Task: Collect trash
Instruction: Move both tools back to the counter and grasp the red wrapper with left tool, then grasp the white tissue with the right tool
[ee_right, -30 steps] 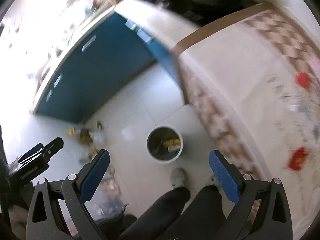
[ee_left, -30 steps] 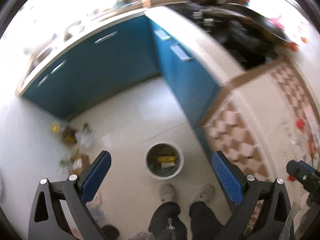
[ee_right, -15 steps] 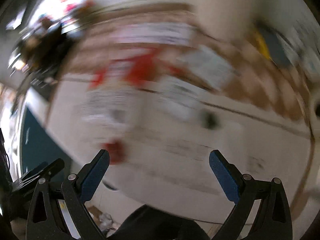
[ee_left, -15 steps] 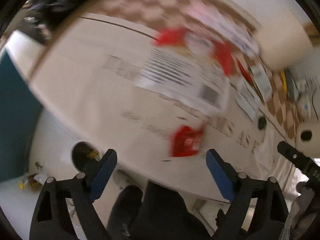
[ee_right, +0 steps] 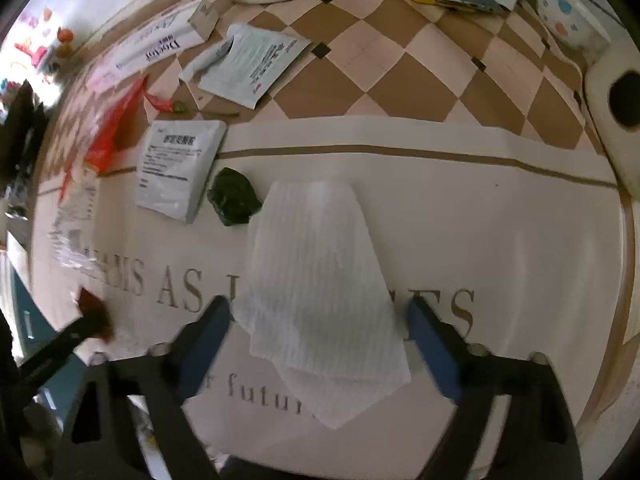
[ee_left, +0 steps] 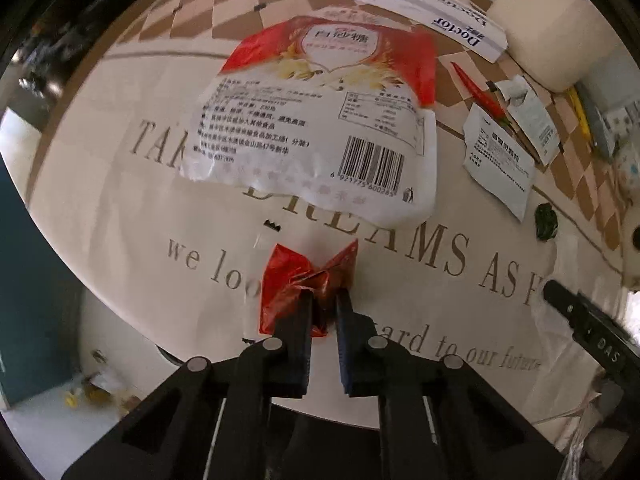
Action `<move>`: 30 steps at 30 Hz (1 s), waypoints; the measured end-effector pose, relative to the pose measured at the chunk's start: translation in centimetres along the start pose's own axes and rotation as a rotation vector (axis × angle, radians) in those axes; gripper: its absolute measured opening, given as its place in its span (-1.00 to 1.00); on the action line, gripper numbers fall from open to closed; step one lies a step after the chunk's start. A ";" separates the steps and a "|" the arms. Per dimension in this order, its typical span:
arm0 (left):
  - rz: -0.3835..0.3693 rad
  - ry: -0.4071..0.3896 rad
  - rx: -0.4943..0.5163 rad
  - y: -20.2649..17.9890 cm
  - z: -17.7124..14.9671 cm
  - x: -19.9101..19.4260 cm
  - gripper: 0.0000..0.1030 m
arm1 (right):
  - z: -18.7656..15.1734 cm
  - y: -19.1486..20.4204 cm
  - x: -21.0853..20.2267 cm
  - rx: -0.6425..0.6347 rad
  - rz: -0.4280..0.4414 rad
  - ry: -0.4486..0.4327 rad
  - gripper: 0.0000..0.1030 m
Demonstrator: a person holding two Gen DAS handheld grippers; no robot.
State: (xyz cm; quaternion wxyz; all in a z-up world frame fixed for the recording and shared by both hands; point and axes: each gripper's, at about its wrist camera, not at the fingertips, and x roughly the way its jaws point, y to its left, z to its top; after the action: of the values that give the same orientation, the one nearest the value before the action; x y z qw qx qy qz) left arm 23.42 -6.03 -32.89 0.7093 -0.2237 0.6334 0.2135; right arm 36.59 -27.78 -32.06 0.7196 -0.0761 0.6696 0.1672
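While jaws close, white foam sheet between

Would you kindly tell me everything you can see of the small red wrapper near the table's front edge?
The red wrapper is a small piece of glossy, foil-like film, crumpled and creased, with two pointed corners sticking up and away from the left gripper. The jaws are shut on its middle, bunching it into a bow-tie shape. Its lower part lies on the cream tablecloth, over the printed lettering, just in front of the large sugar bag, apart from it. In the right wrist view it shows only as a dark red blur.
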 end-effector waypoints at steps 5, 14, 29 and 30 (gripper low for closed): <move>0.015 -0.019 0.006 -0.1 -0.2 -0.2 -0.84 | -0.5 1.0 -0.5 -0.082 -0.046 -0.067 -0.24; 0.011 -0.131 -0.010 0.9 -1.2 -5.0 -0.84 | -2.0 1.7 -2.9 -0.077 0.008 -0.090 -0.72; 0.103 -0.385 -0.120 8.1 -2.4 -14.3 -0.84 | -2.8 10.0 -8.8 -0.217 0.151 -0.183 -0.80; 0.114 -0.396 -0.139 9.1 -2.7 -14.8 -0.84 | -3.0 11.0 -9.1 -0.235 0.162 -0.186 -0.80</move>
State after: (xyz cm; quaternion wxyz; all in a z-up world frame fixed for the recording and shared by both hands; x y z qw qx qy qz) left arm 14.33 -0.60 -18.86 0.7896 -0.1895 0.4772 0.3361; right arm 29.53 -19.76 -22.07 0.7488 -0.0900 0.5799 0.3081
